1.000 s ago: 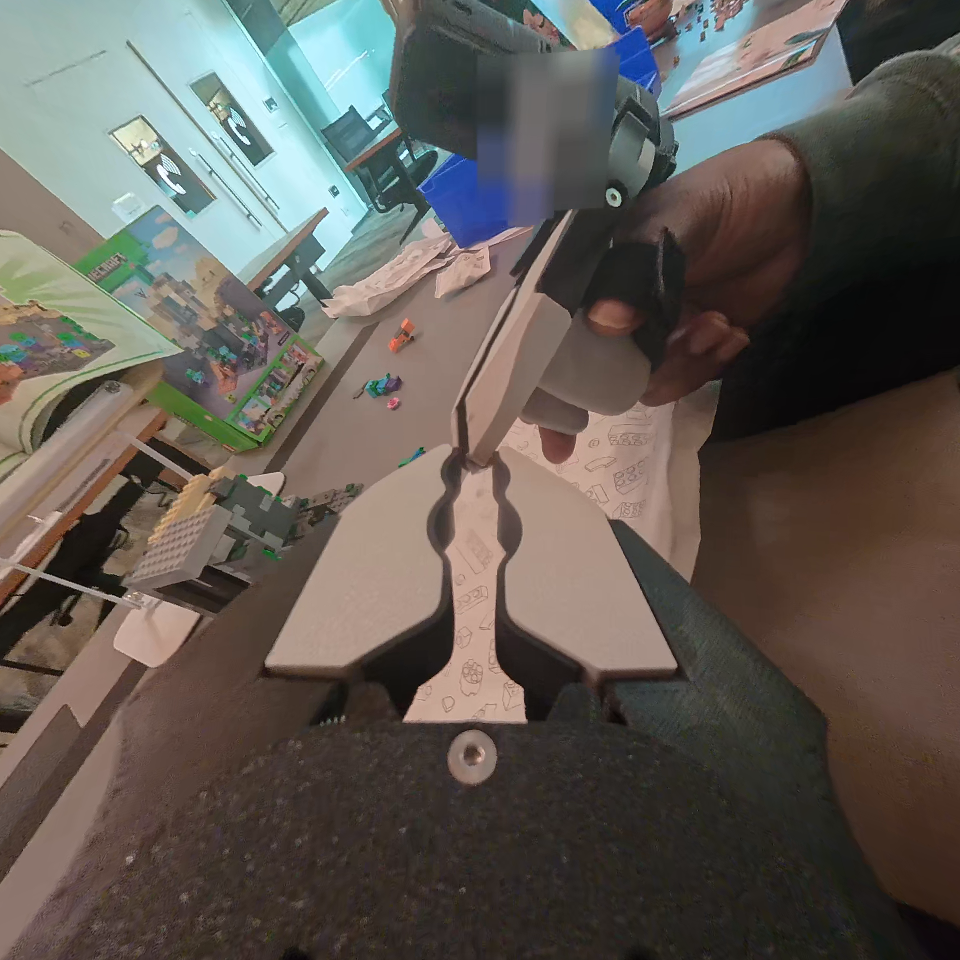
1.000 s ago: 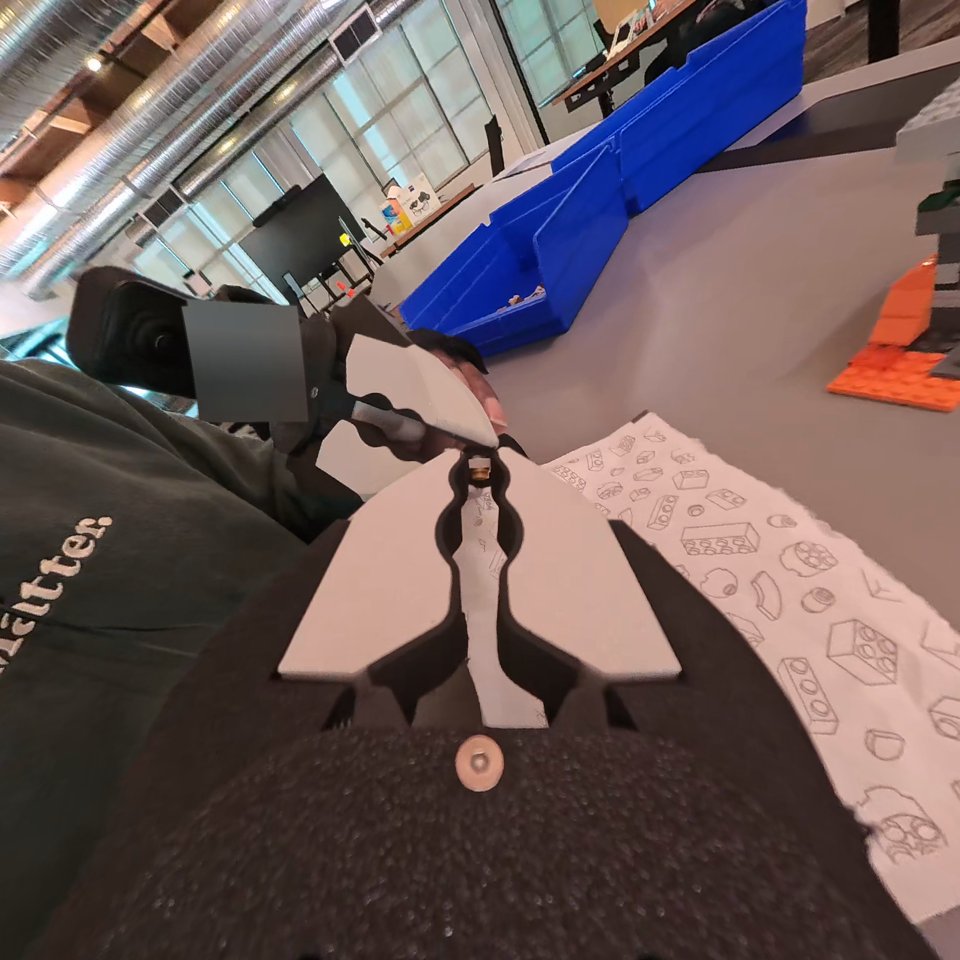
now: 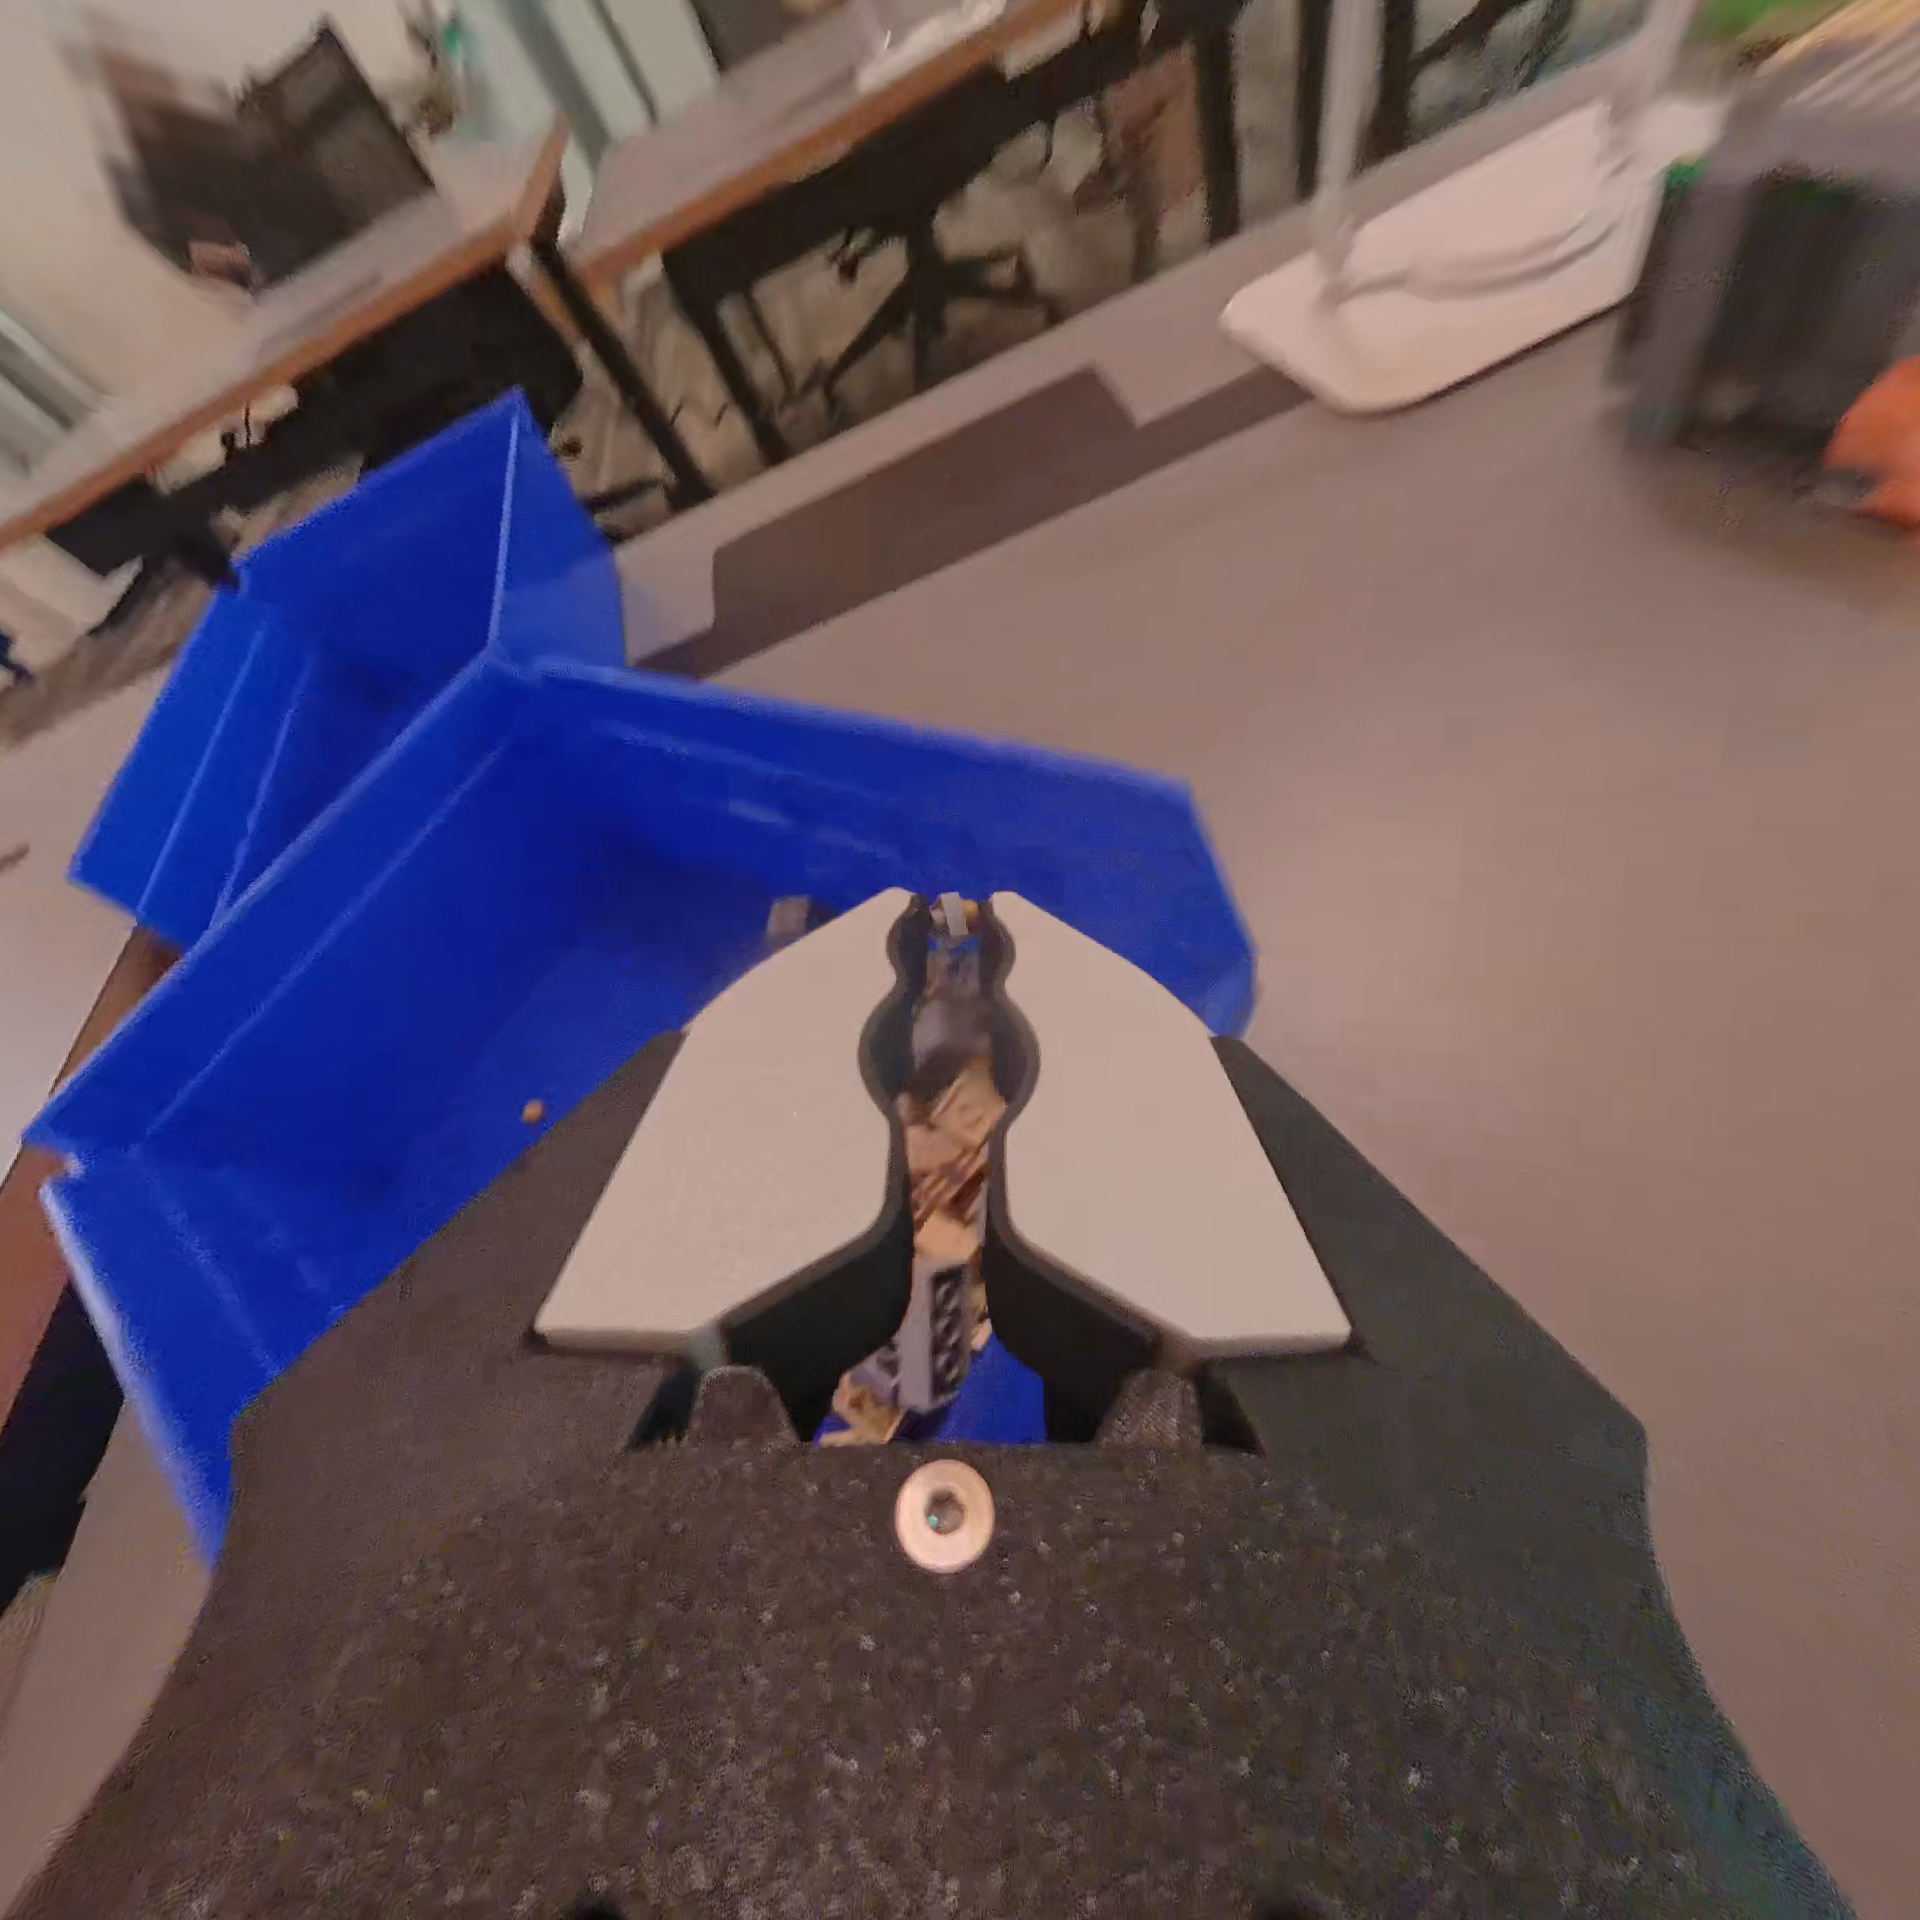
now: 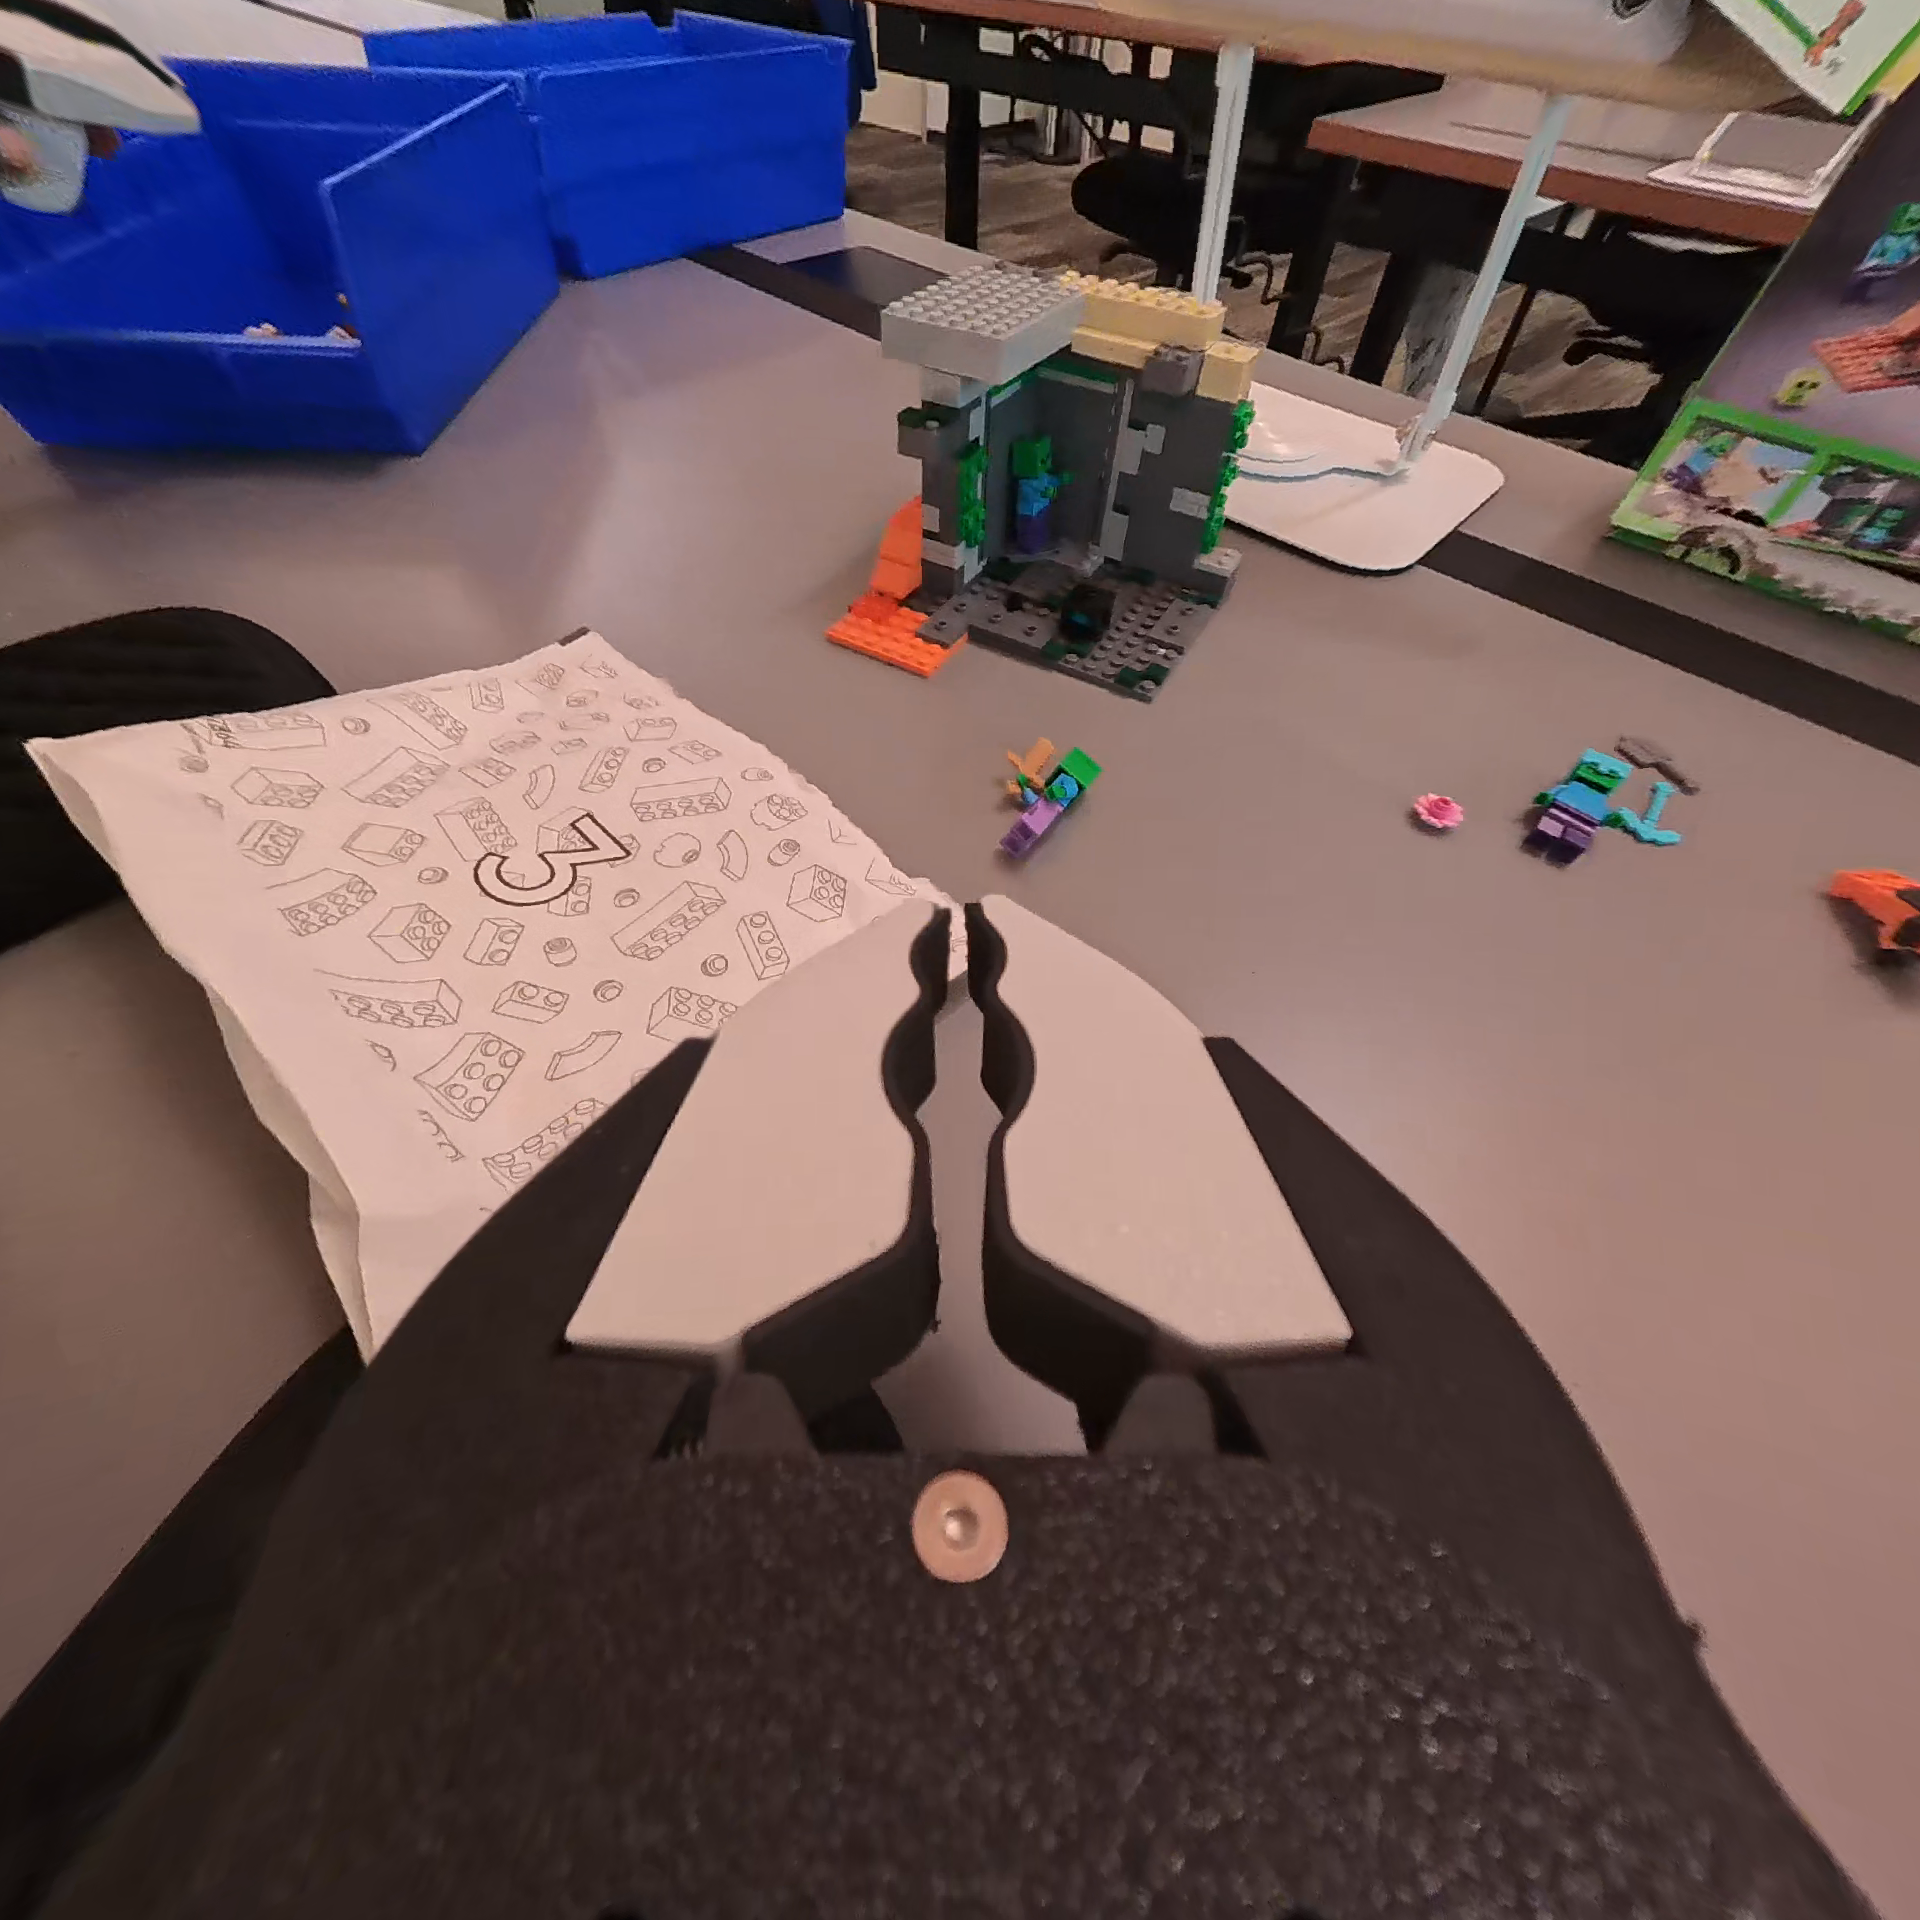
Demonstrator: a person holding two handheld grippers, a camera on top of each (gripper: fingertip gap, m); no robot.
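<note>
My left gripper [image 3: 951, 906] hangs over an open blue bin [image 3: 499, 966]. Its jaws are nearly closed on a small pale grey piece [image 3: 948, 923] at the tips. Loose bricks [image 3: 940, 1226] lie in the bin and show through the jaw gap. My right gripper [image 4: 956, 916] is shut and empty, low over the grey table [image 4: 1455, 1143]. It is at the near right corner of a white paper bag [image 4: 468, 914] printed with brick outlines. The left gripper [image 4: 83, 88] also shows in the right wrist view, far left, above the blue bins [image 4: 312, 270].
A grey brick building [image 4: 1070, 468] with an orange ramp stands mid-table. Two small figures [image 4: 1049, 795] [image 4: 1579, 805], a pink piece [image 4: 1437, 810] and an orange piece [image 4: 1881, 904] lie to the right. A white stand base [image 4: 1361, 499] and a toy box [image 4: 1808, 468] stand at the back right. Across from one pair of fingers to the other is roughly 50 cm.
The two grippers were tip to tip over the paper bag. The left one has swung away to the blue bin. The right one has turned toward the table and the brick building.
</note>
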